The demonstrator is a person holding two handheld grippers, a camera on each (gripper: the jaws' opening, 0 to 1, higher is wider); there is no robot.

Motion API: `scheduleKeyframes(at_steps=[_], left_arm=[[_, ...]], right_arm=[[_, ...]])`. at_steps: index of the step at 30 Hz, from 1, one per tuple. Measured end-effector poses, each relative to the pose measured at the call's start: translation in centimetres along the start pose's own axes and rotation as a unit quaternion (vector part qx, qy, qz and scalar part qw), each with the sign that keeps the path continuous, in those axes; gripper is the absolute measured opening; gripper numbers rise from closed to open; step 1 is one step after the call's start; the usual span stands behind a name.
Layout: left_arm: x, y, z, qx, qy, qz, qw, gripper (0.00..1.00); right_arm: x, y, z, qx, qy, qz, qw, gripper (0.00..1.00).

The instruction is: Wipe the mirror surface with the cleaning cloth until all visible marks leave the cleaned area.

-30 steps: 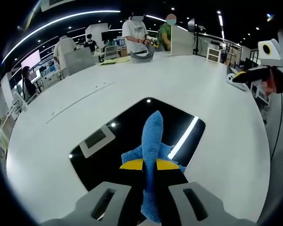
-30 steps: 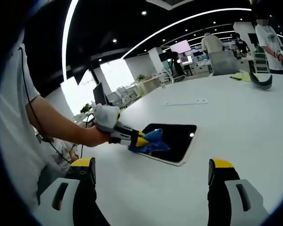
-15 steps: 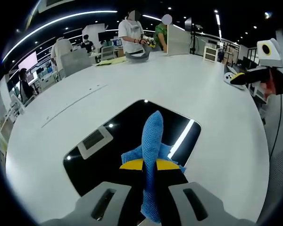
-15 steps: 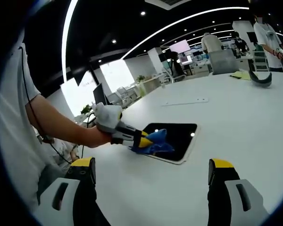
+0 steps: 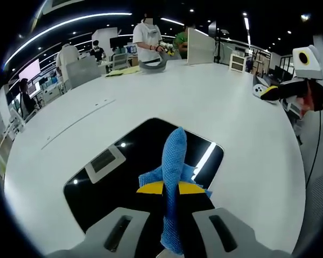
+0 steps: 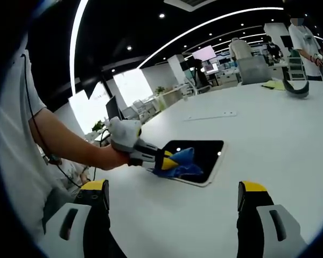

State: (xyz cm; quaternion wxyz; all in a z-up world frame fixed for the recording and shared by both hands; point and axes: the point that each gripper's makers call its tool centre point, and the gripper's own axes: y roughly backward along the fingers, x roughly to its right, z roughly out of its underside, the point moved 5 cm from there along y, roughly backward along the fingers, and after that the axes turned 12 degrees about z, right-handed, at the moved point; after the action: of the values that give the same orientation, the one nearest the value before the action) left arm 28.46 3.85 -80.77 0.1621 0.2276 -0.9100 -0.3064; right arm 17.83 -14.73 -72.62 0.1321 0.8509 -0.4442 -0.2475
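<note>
A dark rectangular mirror [image 5: 134, 161] lies flat on the white table [image 5: 204, 102] and reflects the ceiling lights. My left gripper [image 5: 171, 189] is shut on a blue cleaning cloth [image 5: 173, 161], which stands up between the yellow-tipped jaws over the mirror's near part. In the right gripper view the mirror [image 6: 204, 156] lies at mid-table, with the left gripper [image 6: 169, 159] pressing the blue cloth [image 6: 181, 163] onto its near-left area, held by a person's hand. My right gripper [image 6: 172, 196] hangs open above the table, well short of the mirror, nothing between its jaws.
The other gripper [image 5: 299, 88] shows at the right edge of the left gripper view. Several people [image 5: 148, 40] stand at the table's far end beside a grey curved object [image 5: 153, 64] and yellow papers. A person's arm [image 6: 64, 142] reaches in from the left.
The left gripper with the cloth has slid a little further across the mirror, toward its middle. The right gripper has stayed put and open.
</note>
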Motion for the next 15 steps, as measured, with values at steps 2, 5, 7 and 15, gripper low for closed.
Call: scheduleKeyframes(at_steps=[2,5,7,15], left_arm=[[0.2,-0.3,-0.2,-0.002,-0.003,0.004,1.0,0.05],[0.5,-0.6,-0.4,-0.002,-0.005,0.009,0.9999,0.05],[0.6,-0.9,-0.5,-0.001,-0.006,0.013,0.9999,0.05],[1.3,-1.7,-1.0,0.005,-0.005,0.023,0.9997,0.05]], right_arm=[[0.0,0.0,0.1,0.0,-0.001,0.0,1.0,1.0],[0.1,0.1,0.1,0.002,-0.005,0.004,1.0,1.0],[0.1,0.1,0.0,0.004,-0.005,0.004,1.0,1.0],[0.4,0.5,0.2,0.006,-0.012,0.011,0.9998,1.0]])
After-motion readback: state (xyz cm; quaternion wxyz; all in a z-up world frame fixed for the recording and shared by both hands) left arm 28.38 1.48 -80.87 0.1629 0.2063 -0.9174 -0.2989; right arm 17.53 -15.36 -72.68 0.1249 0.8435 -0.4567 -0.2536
